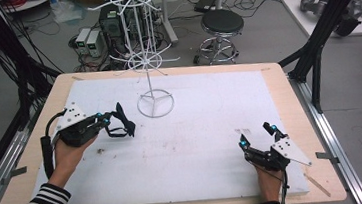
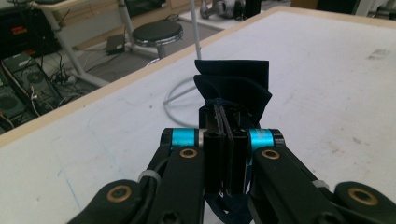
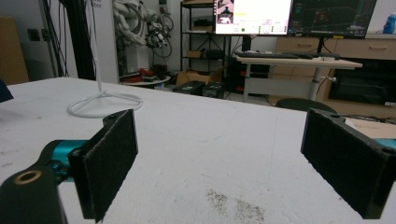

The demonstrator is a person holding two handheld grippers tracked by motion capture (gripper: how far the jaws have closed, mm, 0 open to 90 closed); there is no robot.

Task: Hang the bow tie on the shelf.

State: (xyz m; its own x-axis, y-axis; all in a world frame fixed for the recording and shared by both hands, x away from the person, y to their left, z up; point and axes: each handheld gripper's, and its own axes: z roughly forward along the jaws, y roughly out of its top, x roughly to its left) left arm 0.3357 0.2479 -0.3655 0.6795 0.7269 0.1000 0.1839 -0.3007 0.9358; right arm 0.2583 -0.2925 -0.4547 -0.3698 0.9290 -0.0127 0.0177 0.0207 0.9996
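At the left of the white mat (image 1: pixel 188 146), the left gripper (image 1: pixel 104 120) is clamped on a dark bow tie (image 1: pixel 123 121), held in the left hand (image 1: pixel 71 152). Jaws pressed together on the tie's strap; the bow fans out just past the tips, far side. In the left gripper view the bow tie (image 2: pixel 233 86) sits folded above the closed jaws, dark navy, strap pinched between the pads (image 2: pixel 215 158). Can't tell if the tie touches the mat or hangs just off it.

White wire rack (image 1: pixel 148 50) stands upright at mat centre-far, ring base (image 1: pixel 155 104) just right of the tie, not touching it. Same base (image 2: pixel 180 95) shows behind the tie in the left gripper view.

Right gripper (image 1: pixel 258 137) is near-right on the mat, well apart from the tie, jaws spread wide, nothing between them. Right gripper view: both pads (image 3: pixel 109 161) apart, bare mat between, rack base (image 3: pixel 103 103) far left.

Black stool (image 1: pixel 222 25) on the floor beyond the table.
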